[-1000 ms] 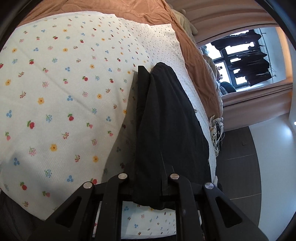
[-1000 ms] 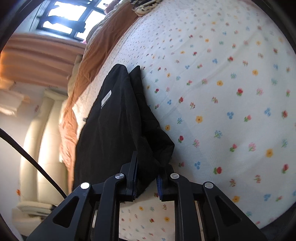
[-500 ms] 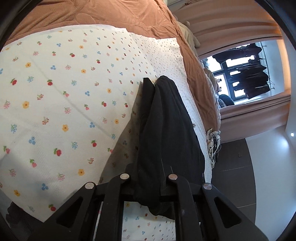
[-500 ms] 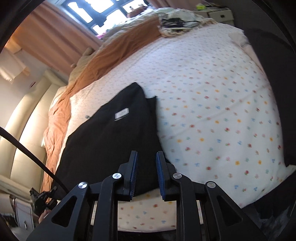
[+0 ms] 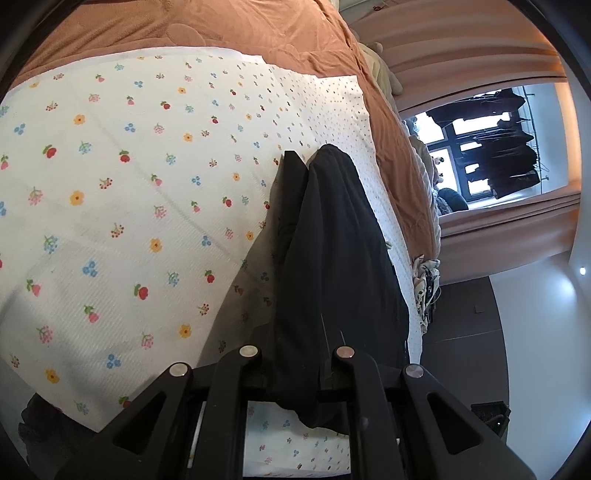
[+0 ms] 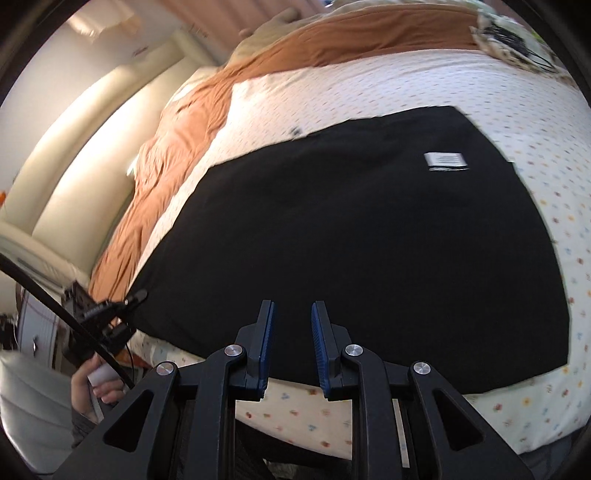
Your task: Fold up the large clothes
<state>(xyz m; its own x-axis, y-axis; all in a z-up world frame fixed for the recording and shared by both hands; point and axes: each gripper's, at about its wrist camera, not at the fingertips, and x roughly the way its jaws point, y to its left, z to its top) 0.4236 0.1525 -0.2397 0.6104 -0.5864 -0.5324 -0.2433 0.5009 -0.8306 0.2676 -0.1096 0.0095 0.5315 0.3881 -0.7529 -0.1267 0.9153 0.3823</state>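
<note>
Bedroom backdrop
A flowered white sheet [image 5: 110, 221] covers the bed, an orange-brown blanket [image 5: 207, 33] bunched along its far side; dark clothes [image 5: 506, 144] hang at the far right window [image 5: 476, 158].

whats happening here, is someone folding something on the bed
Yes. A person with a handheld gripper in each hand is folding a black garment on a flowered bedspread. The left gripper is clamped on an edge of the garment. The right gripper is open and holds nothing, with the garment lying spread flat in front of it, a white label facing up.
</note>
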